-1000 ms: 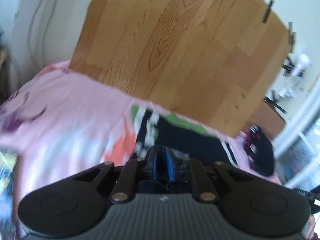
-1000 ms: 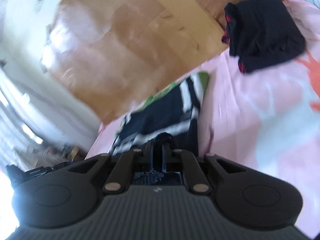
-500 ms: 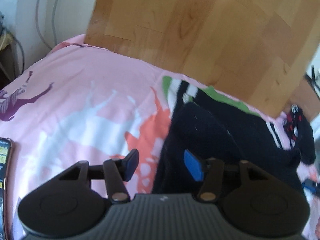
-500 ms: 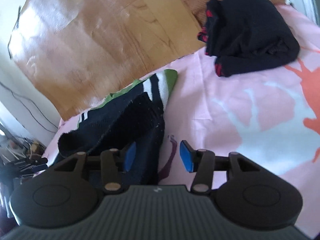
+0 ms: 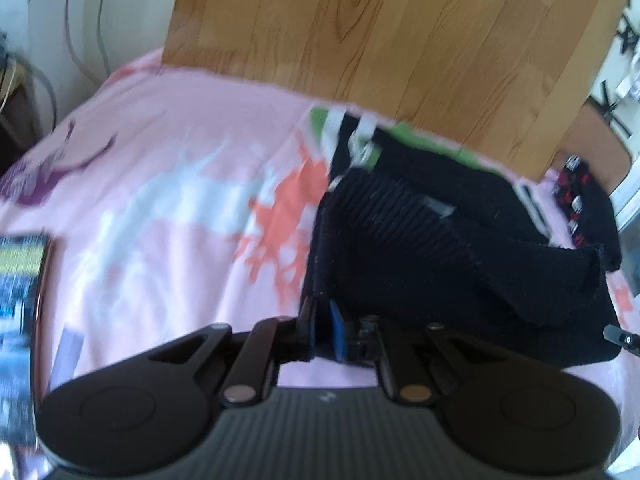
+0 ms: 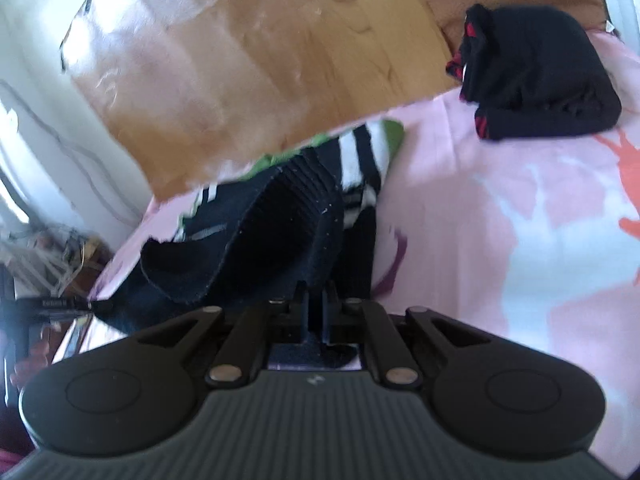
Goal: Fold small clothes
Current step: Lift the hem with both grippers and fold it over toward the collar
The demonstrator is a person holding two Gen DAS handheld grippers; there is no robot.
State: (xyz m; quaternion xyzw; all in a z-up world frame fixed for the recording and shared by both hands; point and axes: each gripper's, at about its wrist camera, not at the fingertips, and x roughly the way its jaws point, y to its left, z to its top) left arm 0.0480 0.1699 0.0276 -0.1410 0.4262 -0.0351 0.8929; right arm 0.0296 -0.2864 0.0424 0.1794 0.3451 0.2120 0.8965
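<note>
Shown together, the left gripper [image 5: 322, 330] and right gripper [image 6: 316, 314] are each clamped on a near edge of the black knit garment [image 5: 432, 248], which lies partly folded on the pink printed sheet [image 5: 180, 184], just in front of the wooden board [image 5: 380, 40]. A striped green garment [image 6: 360, 148] is seen beneath it. Only thin edges appear pinched; should the two grippers be lifted unevenly, the knit could slip free or the striped piece below be dragged along, spoiling the fold.
</note>
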